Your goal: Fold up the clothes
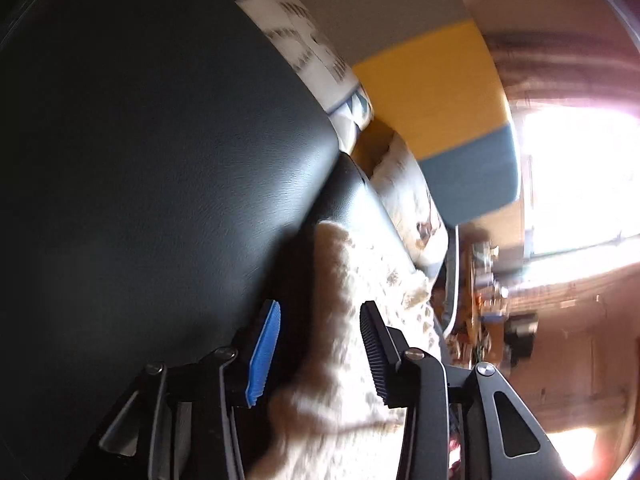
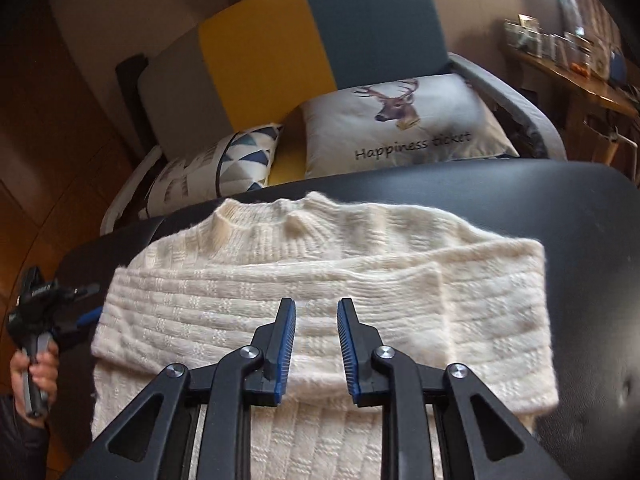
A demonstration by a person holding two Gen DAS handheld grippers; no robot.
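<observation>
A cream knitted sweater (image 2: 240, 280) lies flat on a black leather surface (image 2: 560, 220), collar at the far side, with a sleeve folded across its chest. My right gripper (image 2: 316, 304) hovers over the sweater's middle, open, with nothing pinched between its blue pads. In the left wrist view the sweater (image 1: 360, 280) is a blurred cream strip along the black surface (image 1: 160, 160). My left gripper (image 1: 320, 306) stands open at the sweater's edge, its pads clear of the knit. In the right wrist view, the left gripper (image 2: 44, 300) sits at the sweater's left edge, held by a hand (image 2: 34, 368).
Behind the black surface stands an armchair (image 2: 280, 40) with a grey, yellow and teal back. It holds a deer cushion (image 2: 400, 120) and a triangle-patterned cushion (image 2: 224, 164). A wooden shelf (image 2: 580, 76) with small items runs along the right. A bright window (image 1: 580, 180) glares.
</observation>
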